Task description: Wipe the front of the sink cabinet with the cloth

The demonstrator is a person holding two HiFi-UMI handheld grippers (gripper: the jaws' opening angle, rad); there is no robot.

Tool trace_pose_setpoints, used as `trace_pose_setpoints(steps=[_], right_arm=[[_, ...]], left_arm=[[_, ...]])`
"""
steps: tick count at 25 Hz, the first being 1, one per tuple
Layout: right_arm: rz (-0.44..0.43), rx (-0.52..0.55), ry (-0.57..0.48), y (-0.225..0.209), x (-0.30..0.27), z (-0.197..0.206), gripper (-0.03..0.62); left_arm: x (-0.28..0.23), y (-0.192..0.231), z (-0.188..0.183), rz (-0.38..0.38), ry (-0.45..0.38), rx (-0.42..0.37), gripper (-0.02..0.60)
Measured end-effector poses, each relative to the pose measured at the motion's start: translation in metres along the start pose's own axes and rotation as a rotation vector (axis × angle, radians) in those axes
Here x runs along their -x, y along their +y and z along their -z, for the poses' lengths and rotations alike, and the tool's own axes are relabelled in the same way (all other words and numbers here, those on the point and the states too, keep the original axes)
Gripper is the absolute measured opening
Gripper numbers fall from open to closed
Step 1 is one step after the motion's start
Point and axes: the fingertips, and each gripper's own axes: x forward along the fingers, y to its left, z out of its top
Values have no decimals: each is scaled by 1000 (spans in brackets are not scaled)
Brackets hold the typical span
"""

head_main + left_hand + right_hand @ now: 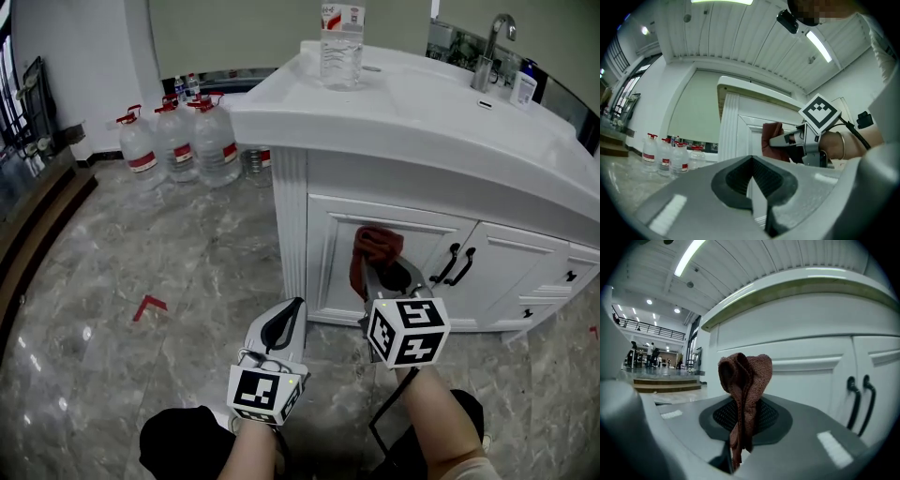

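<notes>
Cloth (376, 249) bunches upright, clamped in the right tongs (386, 277), at the sink cabinet (422, 183) front; left tongs (285, 324) closed, empty, below it.

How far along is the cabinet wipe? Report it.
Done: the reddish-brown woven cloth is clamped in the right hand-held gripper. In hand: it is raised at the left door of the white panelled sink cabinet; contact is unclear. Left: seemingly the whole front, since no wiped patch shows. The left hand-held gripper is shut and empty.
</notes>
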Motion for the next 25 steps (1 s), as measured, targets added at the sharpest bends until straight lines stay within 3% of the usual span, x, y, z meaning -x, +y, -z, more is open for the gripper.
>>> trace_pose_setpoints(steps=[5,10,16,25], right_arm=[[-111,0,22,65,-39,10,81],[-130,-12,24,85,-56,11,83],[-74,3,3,61,-42,7,83],[77,-21,-5,-22,-2,8,83]], left_arm=[[14,32,0,-59,3,10,0],[23,43,3,-85,20,-2,0],[14,33,0,-54,-1,41,0],[-14,-12,1,45,-11,17,0]])
